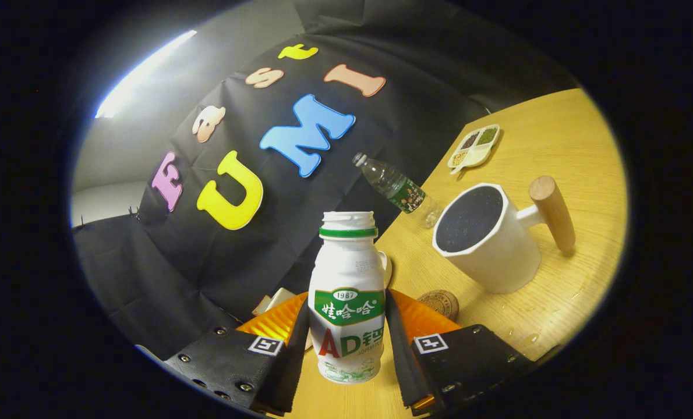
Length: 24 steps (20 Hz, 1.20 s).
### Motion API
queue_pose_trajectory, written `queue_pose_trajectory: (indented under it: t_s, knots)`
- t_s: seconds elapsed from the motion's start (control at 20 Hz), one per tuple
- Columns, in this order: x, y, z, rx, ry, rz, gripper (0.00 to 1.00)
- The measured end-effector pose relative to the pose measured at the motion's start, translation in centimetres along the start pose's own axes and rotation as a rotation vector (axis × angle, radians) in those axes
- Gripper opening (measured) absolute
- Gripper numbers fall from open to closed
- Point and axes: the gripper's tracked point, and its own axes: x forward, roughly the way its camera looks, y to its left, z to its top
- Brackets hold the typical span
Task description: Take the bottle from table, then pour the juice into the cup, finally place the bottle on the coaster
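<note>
Two fingers of my gripper pinch the white juice bottle at its labelled belly, one pressed on each flank. Its cap is off and the neck is open. The view is tilted, so the bottle appears lifted off the wooden table and carried at an angle.

Risks, as I judge them: with the mouth open, any further tilt before reaching the white cup would spill juice on the table. The grip sits low on a smooth, rounded body, so the bottle could slip or swivel between the pads during the pour. The cup's wooden handle juts out on the far side and should not interfere.

Surroundings: a clear water bottle stands just beyond the cup, close enough to be knocked on approach. A divided snack tray lies well apart. The round cork coaster sits just beside my right finger, near the cup's base.
</note>
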Motion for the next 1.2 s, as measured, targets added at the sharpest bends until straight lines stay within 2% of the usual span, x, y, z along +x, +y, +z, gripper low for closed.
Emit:
queue_pose_trajectory:
  t_s: [0.8, 0.95, 1.2]
  knots:
    - [0.5, 0.5, 0.9, 0.407, -0.012, 0.078, 0.66]
    - [0.6, 0.1, 0.7, 0.419, -0.006, 0.066, 0.66]
    - [0.4, 0.7, 1.2, 0.499, -0.02, 0.096, 0.66]
